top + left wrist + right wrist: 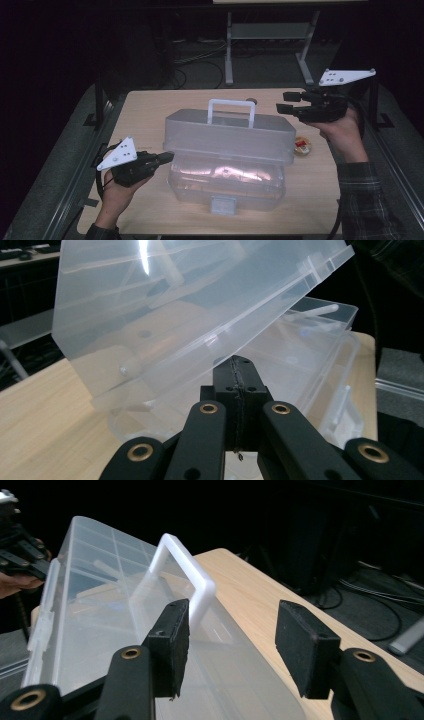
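Left claw (167, 158) under raised lid (230, 132)

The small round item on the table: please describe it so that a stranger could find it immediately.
Start at the wooden table and find the large clear plastic box in its middle, its lid raised. Just right of the box lies a small round clear container. It is far smaller than the box, with something red inside.

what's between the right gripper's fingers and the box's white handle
Nothing: in the right gripper view the open fingers are apart from the white handle, with just the clear lid below; the high view agrees.
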`<state>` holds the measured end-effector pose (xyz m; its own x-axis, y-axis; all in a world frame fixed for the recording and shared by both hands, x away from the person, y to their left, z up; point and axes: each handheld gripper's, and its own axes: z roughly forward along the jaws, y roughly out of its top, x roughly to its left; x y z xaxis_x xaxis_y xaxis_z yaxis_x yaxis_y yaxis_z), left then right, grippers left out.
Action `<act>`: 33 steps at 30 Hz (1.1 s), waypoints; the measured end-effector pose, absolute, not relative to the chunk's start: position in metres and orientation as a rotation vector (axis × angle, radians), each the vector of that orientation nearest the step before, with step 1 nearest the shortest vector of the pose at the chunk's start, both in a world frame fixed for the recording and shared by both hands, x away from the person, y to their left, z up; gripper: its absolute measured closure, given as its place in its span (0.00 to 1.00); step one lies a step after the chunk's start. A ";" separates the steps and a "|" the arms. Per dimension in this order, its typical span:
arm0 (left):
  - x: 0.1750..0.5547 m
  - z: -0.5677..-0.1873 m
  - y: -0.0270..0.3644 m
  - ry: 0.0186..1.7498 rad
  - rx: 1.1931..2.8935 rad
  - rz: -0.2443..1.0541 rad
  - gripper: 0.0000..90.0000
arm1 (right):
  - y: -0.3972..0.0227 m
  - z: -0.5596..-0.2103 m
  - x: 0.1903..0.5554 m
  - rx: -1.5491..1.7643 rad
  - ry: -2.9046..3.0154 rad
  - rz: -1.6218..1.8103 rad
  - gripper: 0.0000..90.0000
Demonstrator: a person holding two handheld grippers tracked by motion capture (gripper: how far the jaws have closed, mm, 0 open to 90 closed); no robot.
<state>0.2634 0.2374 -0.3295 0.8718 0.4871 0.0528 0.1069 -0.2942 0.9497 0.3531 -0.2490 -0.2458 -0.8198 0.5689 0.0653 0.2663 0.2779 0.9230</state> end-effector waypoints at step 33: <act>0.274 -0.321 0.236 0.422 1.843 0.430 1.00 | -0.300 -0.298 0.298 0.953 2.184 1.372 0.52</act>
